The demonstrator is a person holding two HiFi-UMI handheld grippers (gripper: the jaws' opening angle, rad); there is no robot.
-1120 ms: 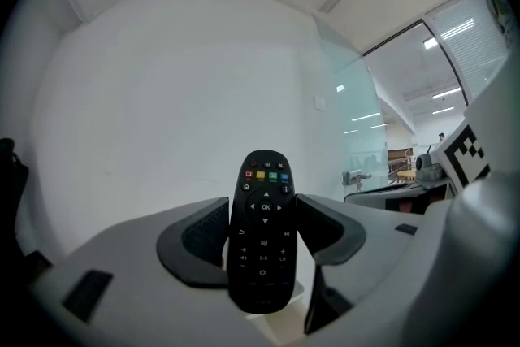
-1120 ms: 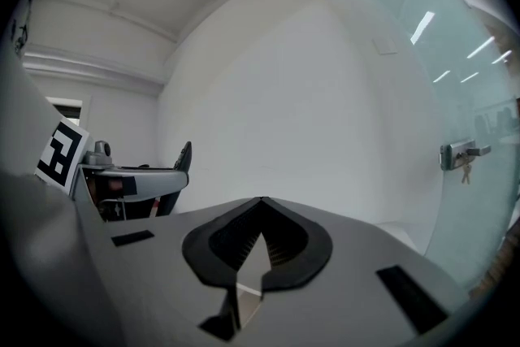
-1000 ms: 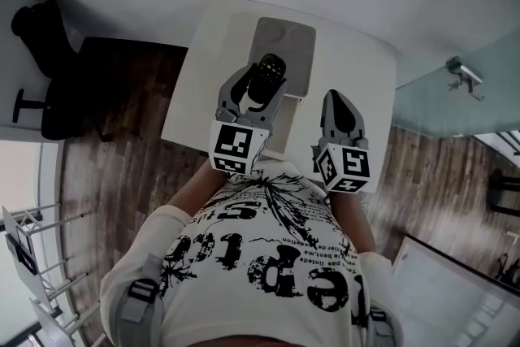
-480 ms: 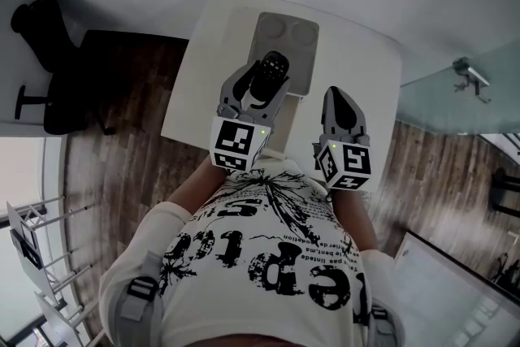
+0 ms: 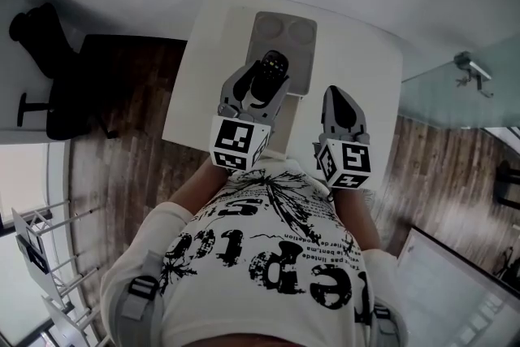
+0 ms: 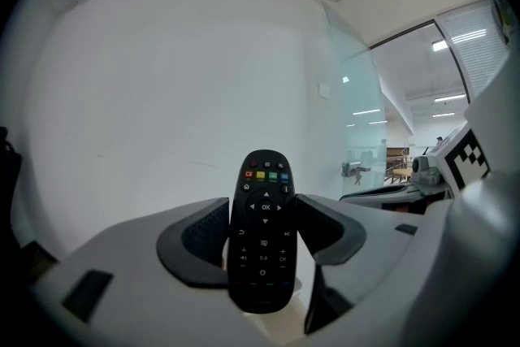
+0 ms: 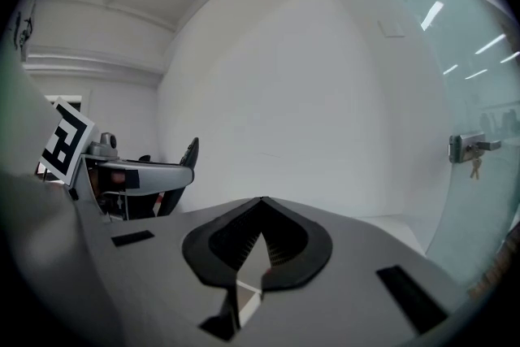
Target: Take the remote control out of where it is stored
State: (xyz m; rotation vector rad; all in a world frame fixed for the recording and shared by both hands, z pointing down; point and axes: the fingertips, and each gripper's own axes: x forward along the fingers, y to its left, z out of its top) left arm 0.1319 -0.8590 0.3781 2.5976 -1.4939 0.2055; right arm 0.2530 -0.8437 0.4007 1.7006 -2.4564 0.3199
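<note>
A black remote control (image 6: 262, 232) with coloured buttons near its top stands upright between the pads of my left gripper (image 6: 262, 211), which is shut on its lower half. In the head view the left gripper (image 5: 262, 85) holds the remote control (image 5: 269, 67) over the near end of a grey storage tray (image 5: 283, 27) with two round recesses. My right gripper (image 5: 337, 100) hangs to the right of it over the white table, shut and holding nothing. In the right gripper view its fingertips (image 7: 262, 203) meet at a point.
The white table (image 5: 361, 53) carries the tray near its middle. A black office chair (image 5: 49, 69) stands on the wooden floor at the left. A glass door with a metal handle (image 5: 470, 67) is at the right. The person's torso fills the lower head view.
Both grippers and the remote keep their places; only the head view has shifted slightly.
</note>
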